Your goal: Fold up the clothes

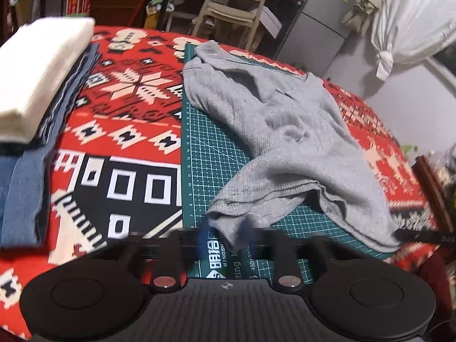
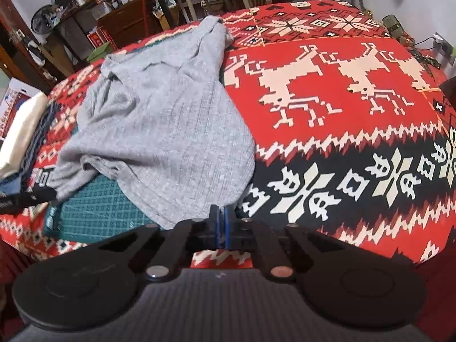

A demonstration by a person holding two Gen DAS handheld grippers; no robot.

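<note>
The left hand-held gripper is clamped on the grey shirt's near hem corner. The right hand-held gripper is pinched closed on the opposite hem corner.

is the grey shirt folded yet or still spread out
Not folded: the grey shirt lies loosely spread and rumpled across the green cutting mat, collar open.

A lived-in room of a home, used partly for storage. A counter under a red patterned cloth with reindeer and snowflakes carries folded laundry. Behind it stand a cream wooden chair, a cluttered dark wooden shelf with bottles and boxes, a small fan, a grey refrigerator and a knotted white curtain.
</note>
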